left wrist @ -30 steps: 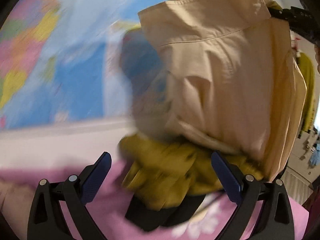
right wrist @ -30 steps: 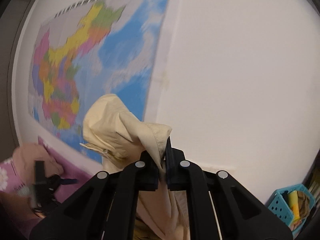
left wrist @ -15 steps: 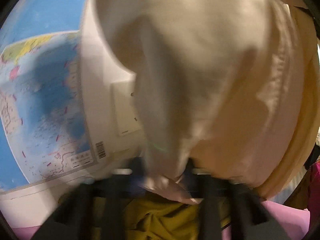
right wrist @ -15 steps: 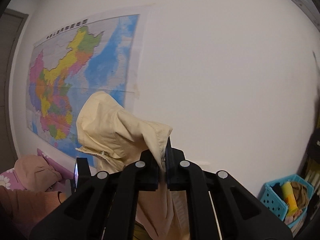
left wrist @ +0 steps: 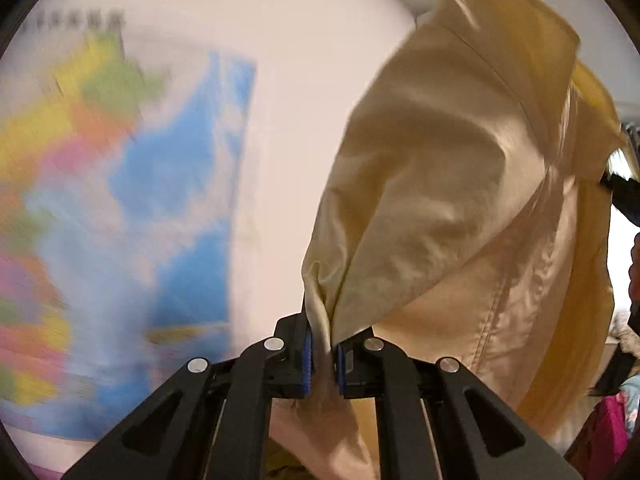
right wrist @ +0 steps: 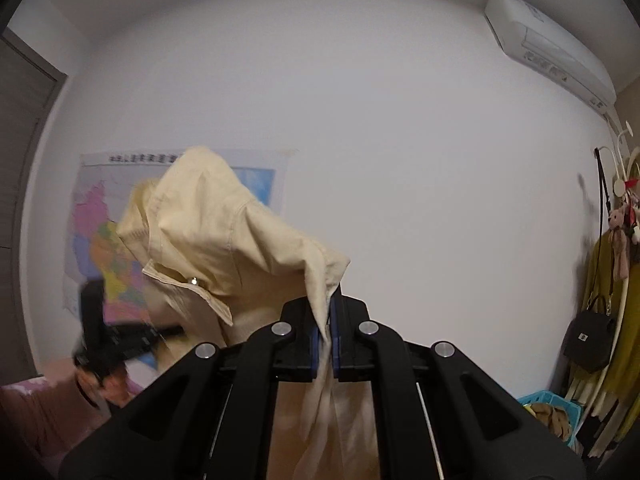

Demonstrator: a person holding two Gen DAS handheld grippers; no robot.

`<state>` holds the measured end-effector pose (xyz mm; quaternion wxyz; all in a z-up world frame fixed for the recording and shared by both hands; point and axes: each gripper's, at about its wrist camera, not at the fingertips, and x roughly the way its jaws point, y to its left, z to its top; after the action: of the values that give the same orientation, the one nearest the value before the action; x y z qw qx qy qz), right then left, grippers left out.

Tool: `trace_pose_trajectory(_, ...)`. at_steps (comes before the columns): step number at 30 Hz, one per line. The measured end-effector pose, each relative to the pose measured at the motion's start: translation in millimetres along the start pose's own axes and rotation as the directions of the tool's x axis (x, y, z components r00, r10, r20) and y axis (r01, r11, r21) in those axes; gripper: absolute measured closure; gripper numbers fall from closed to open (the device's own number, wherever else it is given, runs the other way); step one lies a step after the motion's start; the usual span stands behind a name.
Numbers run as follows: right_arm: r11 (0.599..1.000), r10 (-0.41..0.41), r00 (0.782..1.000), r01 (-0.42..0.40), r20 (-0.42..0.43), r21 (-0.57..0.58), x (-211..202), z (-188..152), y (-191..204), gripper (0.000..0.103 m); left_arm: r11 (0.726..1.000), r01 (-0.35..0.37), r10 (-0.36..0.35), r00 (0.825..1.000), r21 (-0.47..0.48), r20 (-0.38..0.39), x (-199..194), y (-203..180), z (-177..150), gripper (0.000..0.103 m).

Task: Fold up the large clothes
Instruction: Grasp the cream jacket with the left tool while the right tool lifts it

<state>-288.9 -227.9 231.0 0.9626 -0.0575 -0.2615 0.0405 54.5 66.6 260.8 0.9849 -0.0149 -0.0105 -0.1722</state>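
A: Jacket [left wrist: 448,200] first: cream, cotton-looking, hanging in the air between the two grippers. Closest to the left camera, the left gripper [left wrist: 322,354] has its blue pads pinched on a bunched fold of the cloth; its jaws have just been closing, and the fabric sits between them.

B: And the right gripper [right wrist: 325,338]?

A: Pressed together on another edge of the jacket [right wrist: 224,236], near what looks like the collar or front placket, with a snap button [right wrist: 193,280] showing just below.

B: How will it handle?

A: My guess is soft and limp, light enough to lift by two pinches, but bulky. It drapes and folds over itself, so it will sag wherever it isn't held. The cloth looks matte, not slippery. Seams, collar and hem seem the best holds, since the doubled fabric gives the pads more to bite.

B: Behind it?

A: From the right camera, the left gripper [right wrist: 100,340] and a hand show past the jacket, blurred. Farther back hang a wall map [left wrist: 120,200] and, high on the right, an air conditioner [right wrist: 548,44]; a coat rack [right wrist: 616,240] with a black bag stands at the edge.
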Motion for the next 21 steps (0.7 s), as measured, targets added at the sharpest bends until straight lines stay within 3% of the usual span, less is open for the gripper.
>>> trace_pose_trajectory(4,0.993,0.113,0.993,-0.113,0.015,0.037,-41,-13,24,0.098,0.988,-0.127,0.125,0.992,0.091,0.029,-96,-13,15,0.095)
trace_pose_trajectory(6,0.978,0.196,0.98,-0.197,0.022,0.073,-56,-22,39,0.098,0.974,-0.191,0.188,0.982,0.123,0.034,-136,-18,14,0.095)
trace_pose_trajectory(8,0.957,0.271,0.962,-0.273,0.027,0.096,-67,-28,56,0.098,0.959,-0.247,0.247,0.969,0.141,0.019,-190,-18,13,0.096)
trace_pose_trajectory(12,0.904,0.402,0.915,-0.401,0.022,0.146,-74,-33,81,0.098,0.931,-0.331,0.34,0.94,0.152,-0.035,-254,-22,15,0.096)
trace_pose_trajectory(14,0.872,0.46,0.888,-0.456,0.021,0.178,-69,-36,92,0.098,0.909,-0.378,0.391,0.919,0.175,-0.044,-279,-22,16,0.095)
trace_pose_trajectory(17,0.85,0.495,0.869,-0.483,-0.007,0.209,-45,-44,105,0.098,0.873,-0.444,0.464,0.884,0.202,-0.065,-295,-20,13,0.095)
trace_pose_trajectory(19,0.824,0.538,0.841,-0.508,-0.064,0.251,-3,-60,117,0.097,0.854,-0.481,0.509,0.851,0.198,-0.13,-294,-9,1,0.095)
trace_pose_trajectory(21,0.816,0.548,0.824,-0.489,-0.144,0.308,49,-82,131,0.097,0.846,-0.513,0.532,0.808,0.141,-0.253,-262,36,-12,0.095)
